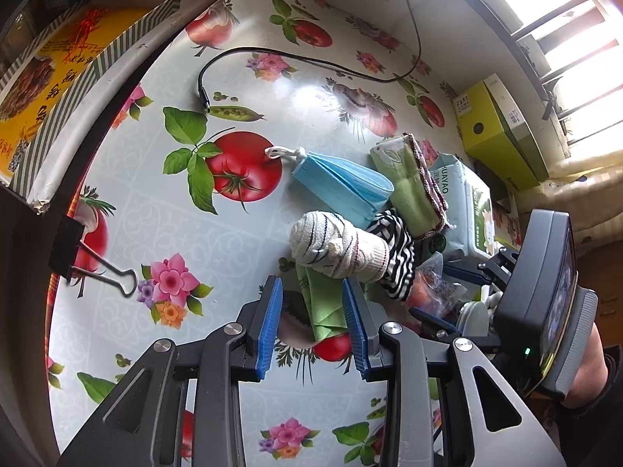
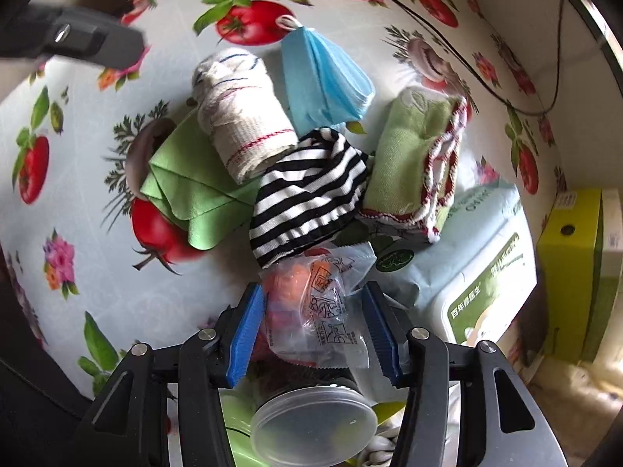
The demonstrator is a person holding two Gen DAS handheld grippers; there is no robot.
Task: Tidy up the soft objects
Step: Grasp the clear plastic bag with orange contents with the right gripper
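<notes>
Domestic room: desk under fruit-and-flower oilcloth [image 1: 241, 257], barred window [image 1: 564, 46], wet-wipes pack [image 2: 479, 284], charging cable [image 1: 272, 54].

Glossy printed tablecloth [image 1: 241, 257], ribbed knit sock [image 2: 241, 116], crinkly clear plastic packet [image 2: 315, 303].

Right wrist view: sock roll [image 2: 241, 113] upper centre, lying on cloth [image 2: 194, 194] at left; mask [image 2: 323, 78] right of roll; striped sock [image 2: 311, 198] centre; towel [image 2: 412, 159] right; packet [image 2: 315, 303] below; wipes pack [image 2: 479, 272] lower right.
</notes>
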